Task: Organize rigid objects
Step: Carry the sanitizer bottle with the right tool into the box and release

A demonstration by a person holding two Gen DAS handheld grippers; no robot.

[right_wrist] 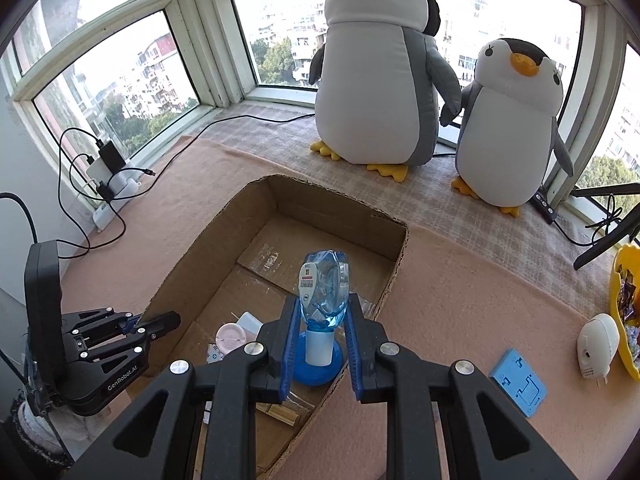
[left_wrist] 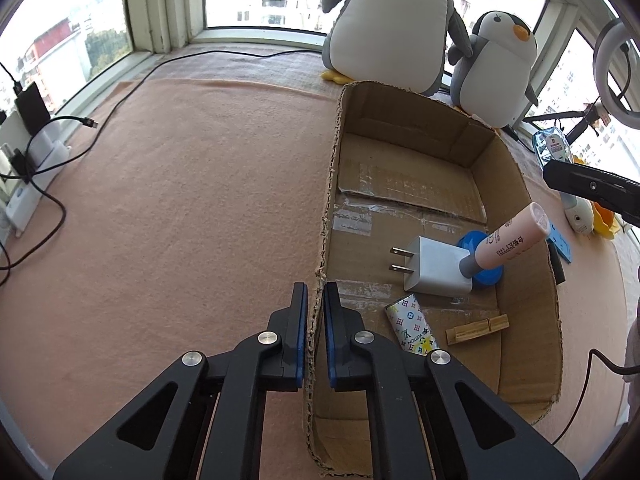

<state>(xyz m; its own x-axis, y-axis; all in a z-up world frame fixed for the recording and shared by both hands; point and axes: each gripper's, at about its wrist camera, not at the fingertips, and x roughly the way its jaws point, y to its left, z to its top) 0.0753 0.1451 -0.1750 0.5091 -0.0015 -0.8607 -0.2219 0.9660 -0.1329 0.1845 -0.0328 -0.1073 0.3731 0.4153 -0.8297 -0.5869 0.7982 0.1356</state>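
At far left, the left gripper (left_wrist: pixel 315 300) is clamped on the near left wall of the open brown cardboard box (left_wrist: pixel 516 184), steadying it. Inside lie a white wall charger (left_wrist: pixel 436 266), a pink tube (left_wrist: pixel 510 240) and a wooden clip (left_wrist: pixel 478 330). The right gripper (right_wrist: pixel 320 316) grips a clear blue plastic bottle (right_wrist: pixel 324 284) above the box; next, probably, lower and release it.

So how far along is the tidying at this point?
Partly done. The cardboard box already holds a white charger, pink tube, patterned case and wooden clip. The left claw pinches the box wall; the right claw carries a blue bottle over it. The blue block and white plug remain outside.
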